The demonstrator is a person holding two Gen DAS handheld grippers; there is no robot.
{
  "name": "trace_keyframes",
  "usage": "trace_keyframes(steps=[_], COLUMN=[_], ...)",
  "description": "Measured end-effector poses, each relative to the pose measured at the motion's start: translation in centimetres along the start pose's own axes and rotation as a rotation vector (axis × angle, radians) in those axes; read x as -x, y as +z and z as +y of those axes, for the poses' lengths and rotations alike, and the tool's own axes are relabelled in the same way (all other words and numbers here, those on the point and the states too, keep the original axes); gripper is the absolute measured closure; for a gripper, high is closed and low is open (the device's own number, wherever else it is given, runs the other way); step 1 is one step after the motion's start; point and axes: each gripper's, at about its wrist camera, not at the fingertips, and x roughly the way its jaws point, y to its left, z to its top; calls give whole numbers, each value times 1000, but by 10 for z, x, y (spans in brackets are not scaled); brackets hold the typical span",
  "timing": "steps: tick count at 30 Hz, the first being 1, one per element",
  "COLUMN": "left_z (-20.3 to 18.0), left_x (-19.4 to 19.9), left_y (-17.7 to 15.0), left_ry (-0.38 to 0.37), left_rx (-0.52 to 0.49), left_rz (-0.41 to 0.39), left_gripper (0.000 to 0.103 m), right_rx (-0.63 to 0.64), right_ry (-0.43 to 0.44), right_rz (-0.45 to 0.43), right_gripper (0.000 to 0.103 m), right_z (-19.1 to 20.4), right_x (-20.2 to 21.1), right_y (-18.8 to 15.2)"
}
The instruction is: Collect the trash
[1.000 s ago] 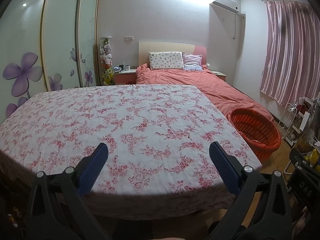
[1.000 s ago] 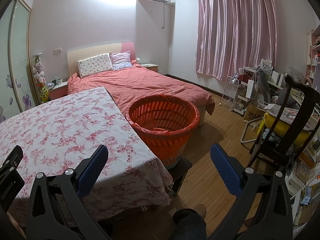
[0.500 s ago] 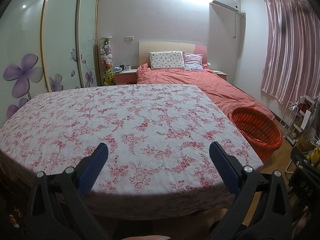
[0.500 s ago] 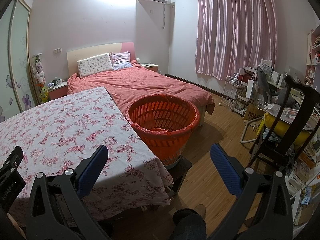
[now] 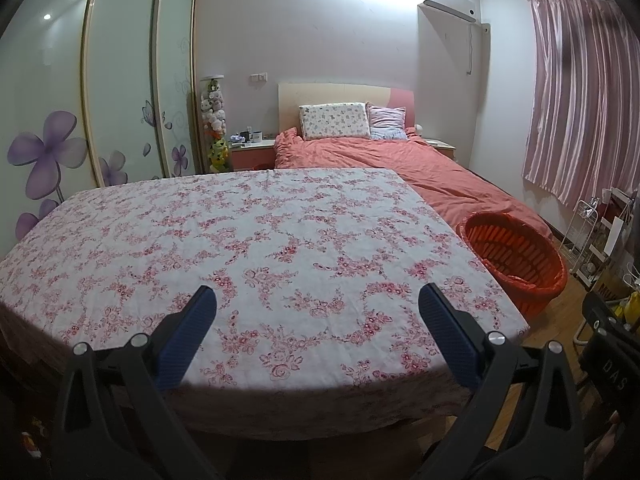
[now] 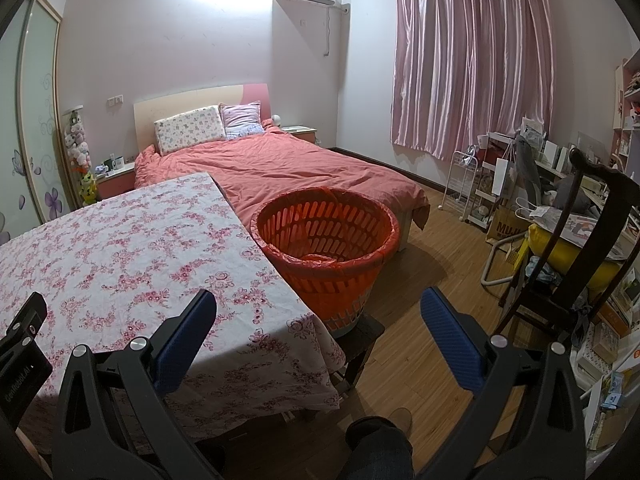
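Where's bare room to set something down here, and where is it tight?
The whole floral table top is bare, from the near edge to the bed. The floor between basket and white rack is free. It is crowded at the far right round the chair and shelves.

The near wall of the orange basket (image 5: 516, 252) is hidden behind the right edge of the table (image 5: 256, 240) in the left wrist view. The basket's foot (image 6: 344, 322) is masked by the table's near right corner. The small items on the nightstand (image 5: 250, 140) are too small to be identified. The cluttered shelves (image 6: 624, 320) are cut off by the frame edge.
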Motion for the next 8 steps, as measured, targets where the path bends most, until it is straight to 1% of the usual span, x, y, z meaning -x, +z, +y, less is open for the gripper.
trace_keyframes(steps=[8], left_z=[3], left_x=[2], left_y=[-2], left_ry=[0], left_rx=[0], left_rz=[8], left_gripper=[4], right_rx=[1], right_ry=[0], right_rz=[0], right_gripper=[2], right_z=[0], right_x=[0], right_y=[0])
